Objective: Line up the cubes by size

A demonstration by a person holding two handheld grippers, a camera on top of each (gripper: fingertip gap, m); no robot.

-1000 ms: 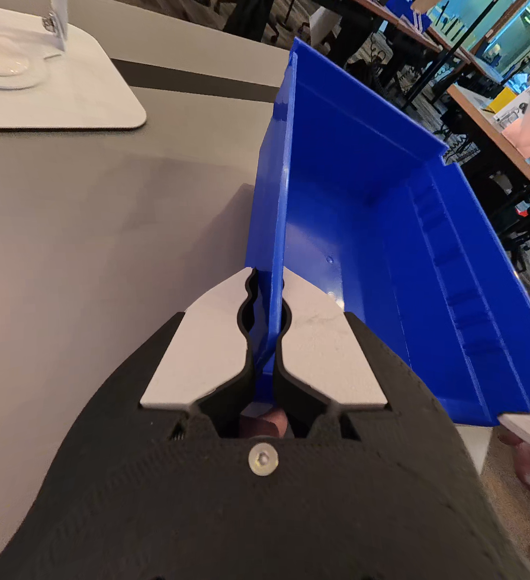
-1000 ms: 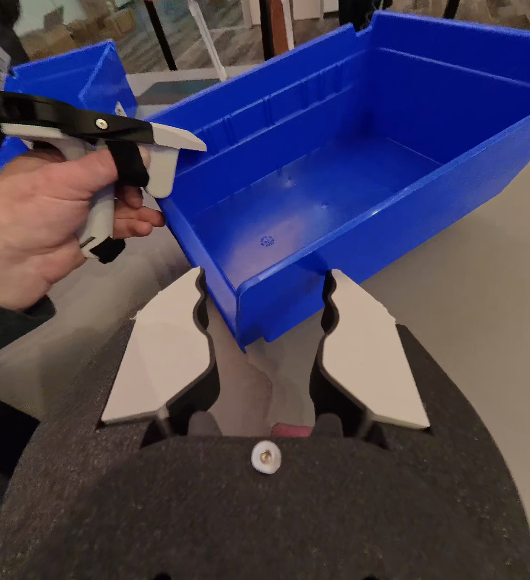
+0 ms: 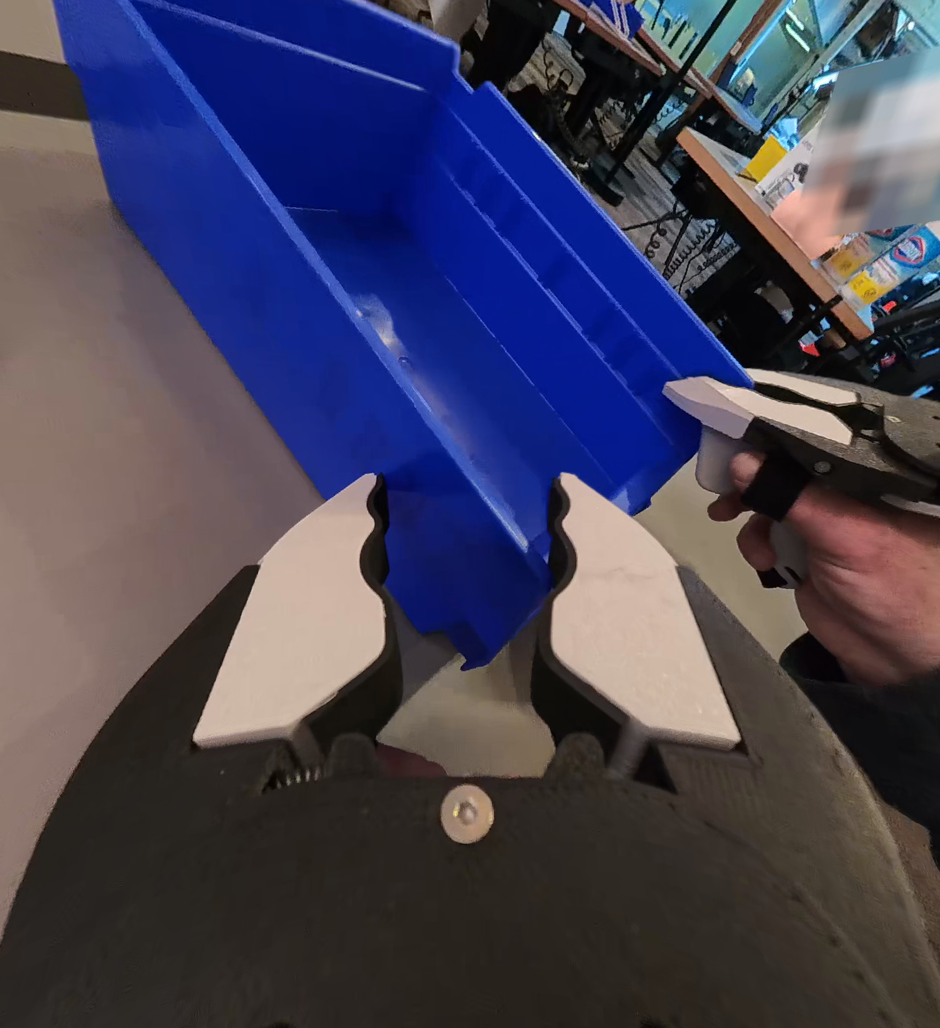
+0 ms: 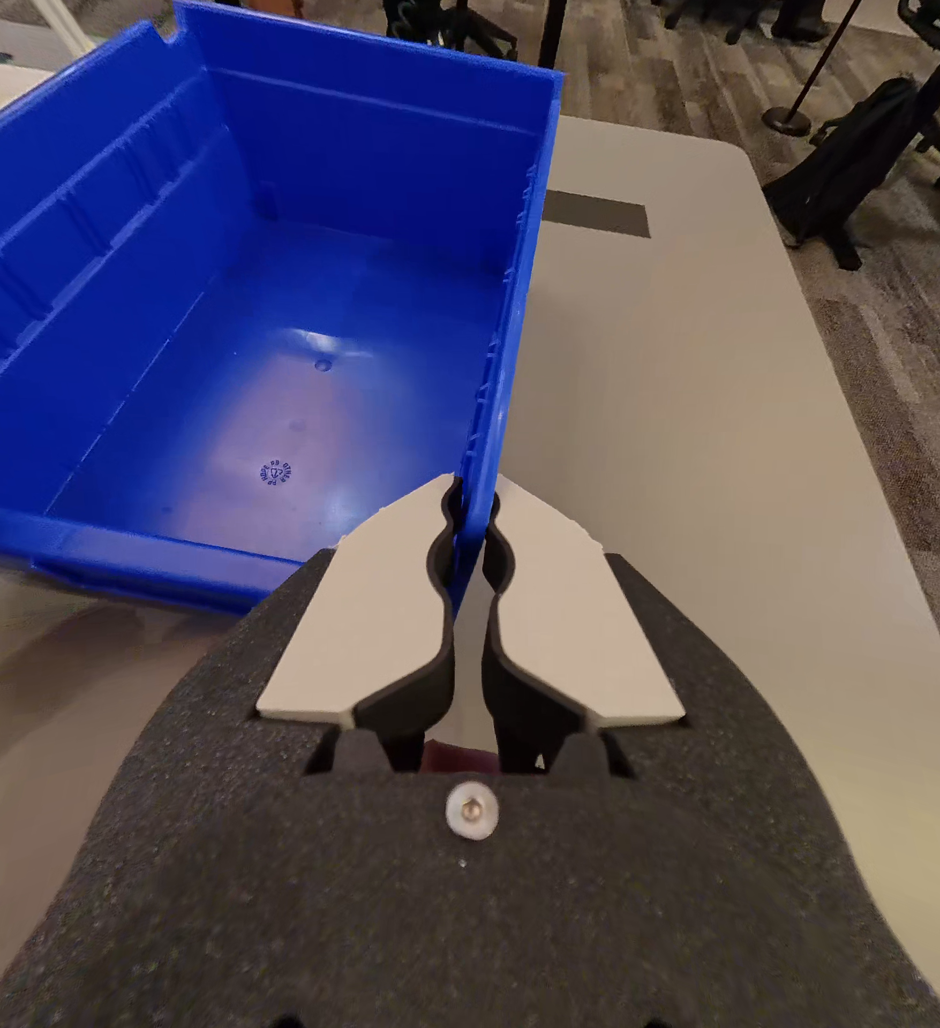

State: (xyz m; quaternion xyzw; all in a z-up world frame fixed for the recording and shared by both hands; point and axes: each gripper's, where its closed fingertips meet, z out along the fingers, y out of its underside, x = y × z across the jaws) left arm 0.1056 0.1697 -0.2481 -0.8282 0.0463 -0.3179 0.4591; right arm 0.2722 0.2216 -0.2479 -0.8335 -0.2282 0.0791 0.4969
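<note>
No cubes show in either of my views. What fills both is a blue bin (image 4: 245, 311), a deep plastic tub with ribbed side walls, a glossy floor with a small moulded mark, and a notch in its far rim. It sits on the grey worktop (image 4: 707, 445). Nothing lies on the part of the bin floor I can see, though my own tongs cover its nearest corner in each view, and the left edge of the bin is cut off in the right view.

My right tongs (image 4: 476, 495) are narrowed onto the bin's right wall near its near corner, one pad inside and one outside, both pressed against the thin blue plastic. In the left view the same tongs (image 3: 704, 403) show from the side at the bin's corner, with the hand (image 3: 846, 567) gripping the handle; the far finger is mostly hidden behind the near one there.

My left tongs (image 3: 467, 489) stand wide, straddling the other near corner of the bin. The wall passes between the pads with blue visible on both sides, and the left pad stands clear of it.

A dark strip (image 4: 595, 217) crosses the worktop beyond the bin. The background benches are blurred.
</note>
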